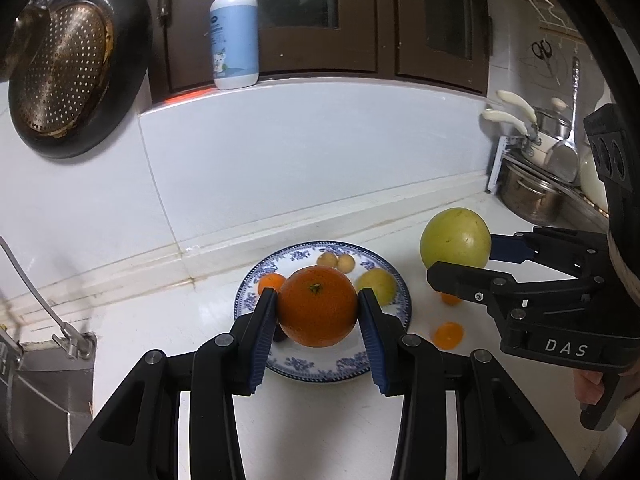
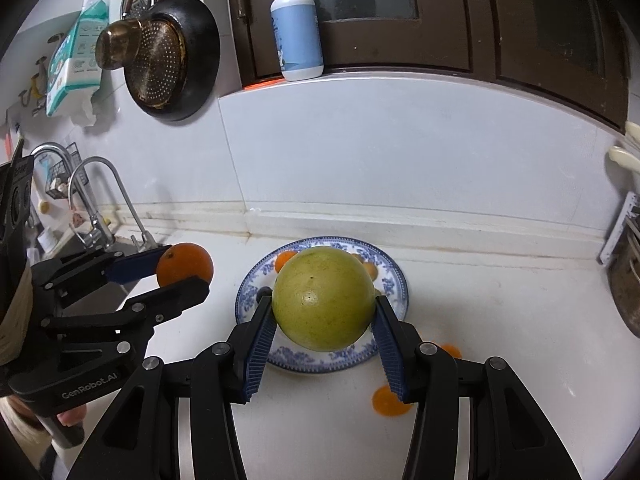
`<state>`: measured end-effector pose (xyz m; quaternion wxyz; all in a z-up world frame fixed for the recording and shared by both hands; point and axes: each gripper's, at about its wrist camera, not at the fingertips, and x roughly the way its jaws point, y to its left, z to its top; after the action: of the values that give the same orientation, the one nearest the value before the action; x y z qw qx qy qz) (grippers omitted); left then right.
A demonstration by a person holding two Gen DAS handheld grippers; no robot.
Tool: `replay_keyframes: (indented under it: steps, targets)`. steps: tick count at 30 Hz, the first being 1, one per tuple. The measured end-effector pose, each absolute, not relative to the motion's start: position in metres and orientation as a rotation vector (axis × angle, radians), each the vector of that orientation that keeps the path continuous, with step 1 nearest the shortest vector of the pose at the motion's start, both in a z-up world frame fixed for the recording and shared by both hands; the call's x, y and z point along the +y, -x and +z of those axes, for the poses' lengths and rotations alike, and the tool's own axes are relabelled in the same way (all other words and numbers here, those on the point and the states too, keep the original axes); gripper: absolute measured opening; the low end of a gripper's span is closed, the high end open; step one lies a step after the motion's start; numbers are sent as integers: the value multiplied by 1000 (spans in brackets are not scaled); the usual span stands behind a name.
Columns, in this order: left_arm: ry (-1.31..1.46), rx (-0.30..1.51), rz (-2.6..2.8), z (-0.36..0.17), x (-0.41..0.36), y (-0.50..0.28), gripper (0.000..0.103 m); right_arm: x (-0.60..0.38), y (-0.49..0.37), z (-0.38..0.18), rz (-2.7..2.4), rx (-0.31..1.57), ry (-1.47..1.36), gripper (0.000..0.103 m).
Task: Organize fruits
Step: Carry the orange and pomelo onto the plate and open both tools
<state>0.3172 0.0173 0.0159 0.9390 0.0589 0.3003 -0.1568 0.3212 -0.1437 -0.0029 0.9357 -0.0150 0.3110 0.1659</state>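
While the blue-patterned plate [image 1: 320,372] sits on the white counter [image 1: 160,320], the left gripper [image 1: 318,312] clamps a large orange [image 1: 317,306] above its near side, and the right gripper [image 2: 325,312] grasps a yellow-green pomelo [image 2: 324,298] above it. Small fruits crowd the plate's far half. Two small oranges [image 1: 449,335] lie right of the plate; pots [image 1: 528,192] bound the far right.

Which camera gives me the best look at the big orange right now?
The left wrist view: the orange sits centred between the left gripper pads, stem up, above the plate. The right wrist view shows it small at the left edge, partly hidden by a finger.
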Motion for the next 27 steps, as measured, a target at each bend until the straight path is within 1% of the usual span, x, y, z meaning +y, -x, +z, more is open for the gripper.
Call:
replay_keyframes:
  steps: [15, 27]
  targets:
    - [-93, 650, -335, -8, 29, -362, 40, -126, -375, -18, 350, 709, 48, 49]
    - [-101, 725, -340, -49, 33, -395, 40, -112, -426, -56, 359, 828, 99, 49]
